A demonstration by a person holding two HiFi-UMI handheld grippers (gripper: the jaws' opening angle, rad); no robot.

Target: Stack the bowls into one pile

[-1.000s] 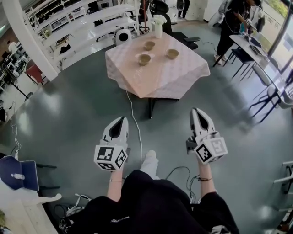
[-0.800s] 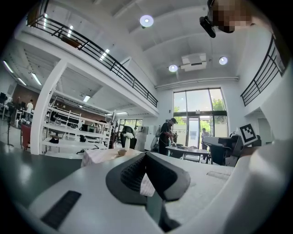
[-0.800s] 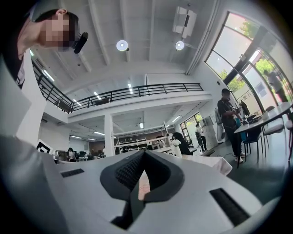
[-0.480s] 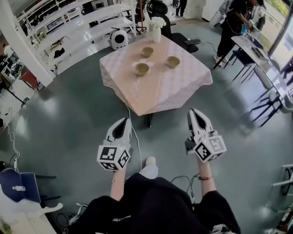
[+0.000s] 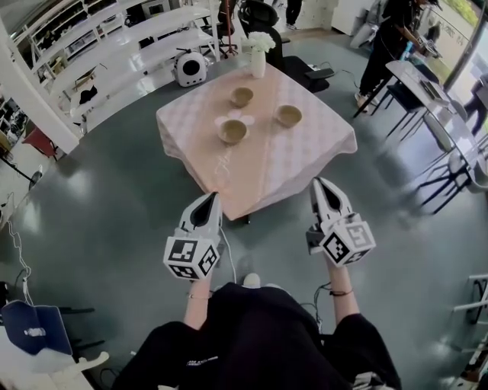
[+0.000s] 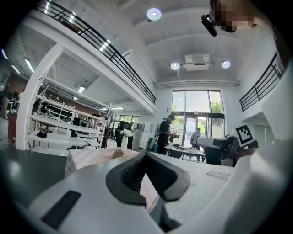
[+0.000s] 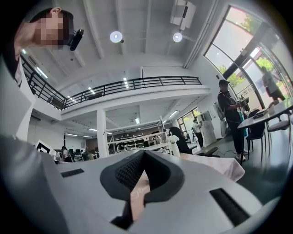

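Three tan bowls stand apart on a table with a pink chequered cloth point(image 5: 267, 171): one at the back point(image 5: 242, 96), one on the right point(image 5: 288, 115), and one nearest me on a white saucer point(image 5: 232, 131). My left gripper point(image 5: 207, 201) is shut and empty, its tip just short of the table's near corner. My right gripper point(image 5: 323, 185) is also shut and empty, by the cloth's near right edge. Both point level toward the table. In the left gripper view, one bowl point(image 6: 118, 154) shows beyond the shut jaws of the left gripper point(image 6: 145, 154). The right gripper point(image 7: 143, 152) shows its jaws meeting.
A white vase with flowers point(image 5: 258, 55) stands at the table's far edge. A black chair point(image 5: 263, 15) and a round white device point(image 5: 189, 68) sit behind it, white shelves point(image 5: 130, 42) at back left. A person point(image 5: 390, 38) stands by desks at right. A cable point(image 5: 229, 251) lies on the floor.
Both grippers and I have moved forward: the table now lies much nearer, its near corner between the gripper tips. Jaws stay shut. The bowls have not moved on the table.
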